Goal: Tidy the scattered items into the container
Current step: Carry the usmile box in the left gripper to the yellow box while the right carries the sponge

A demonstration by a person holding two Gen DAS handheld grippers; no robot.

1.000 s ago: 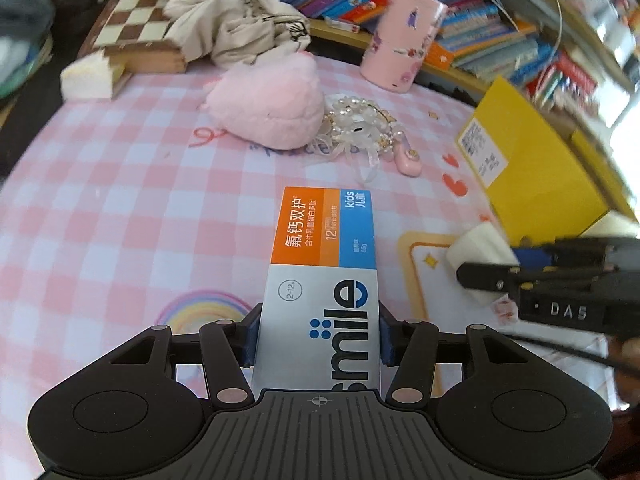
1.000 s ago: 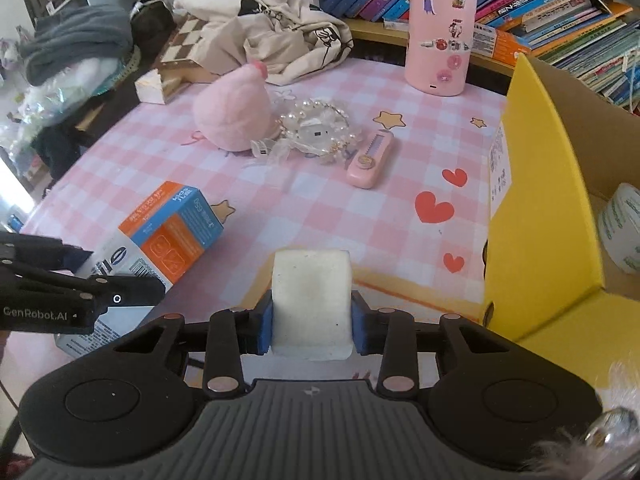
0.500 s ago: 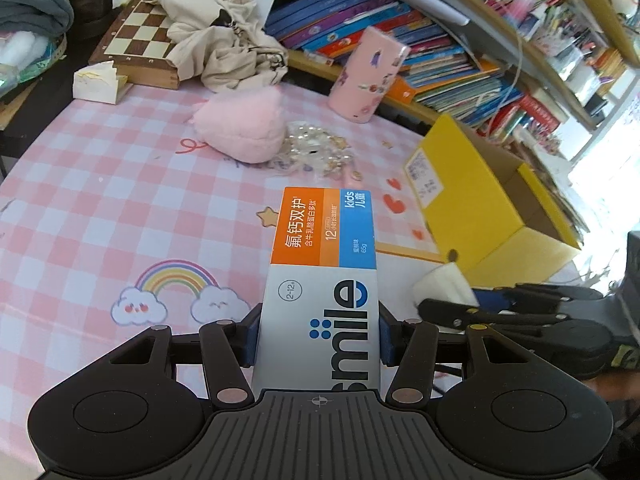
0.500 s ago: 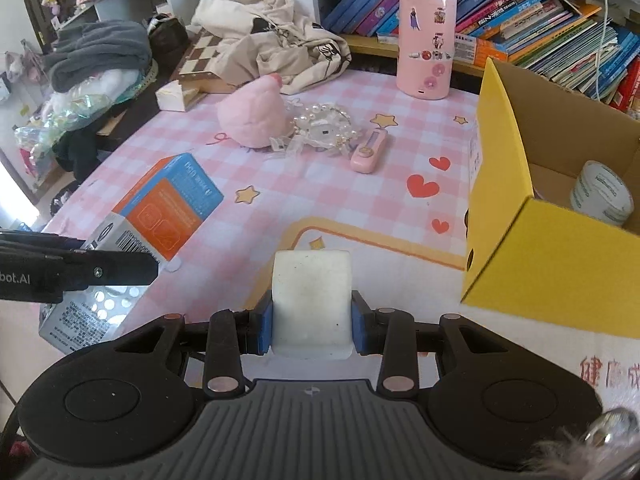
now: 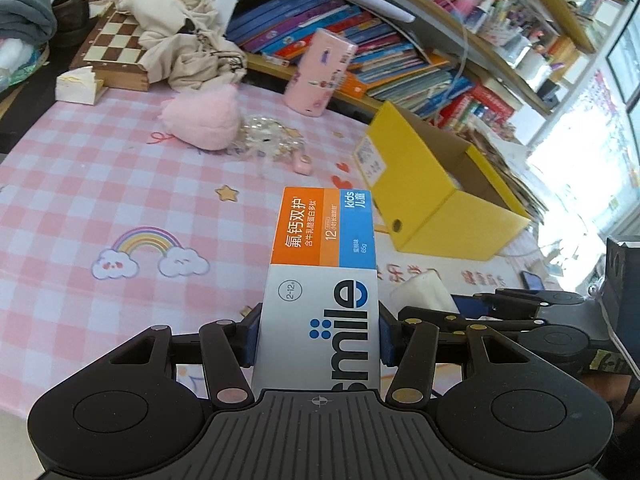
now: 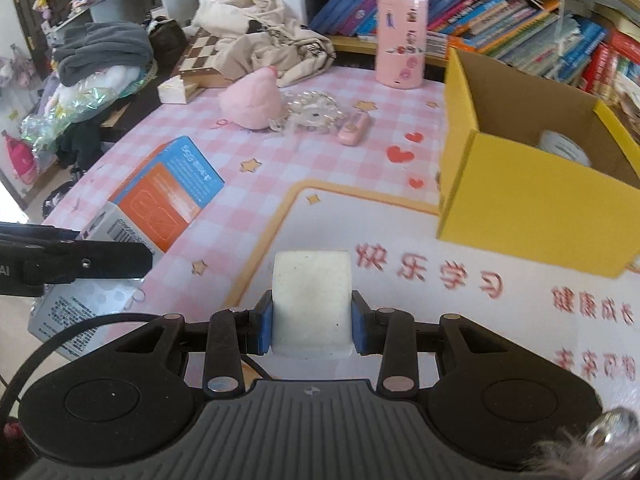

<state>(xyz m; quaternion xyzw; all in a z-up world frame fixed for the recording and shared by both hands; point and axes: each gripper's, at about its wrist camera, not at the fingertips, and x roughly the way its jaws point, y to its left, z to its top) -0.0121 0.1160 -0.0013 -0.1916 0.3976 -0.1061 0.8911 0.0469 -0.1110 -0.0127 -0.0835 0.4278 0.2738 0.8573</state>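
Both grippers rose: L (image 5: 316,338) w/ toothpaste box (image 5: 322,280), R (image 6: 312,328) w/ sponge (image 6: 311,300).

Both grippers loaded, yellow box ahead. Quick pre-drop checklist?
1. Left gripper shut on toothpaste box: ok.
2. Right gripper shut on white sponge: ok.
3. Yellow box open at the top: ok.
4. Room inside: only a tape roll shows, the rest of the floor is hidden: cannot tell.
5. Either load above the opening: not ok, both are short of the box.
6. Grippers apart from each other: ok, side by side without touching.
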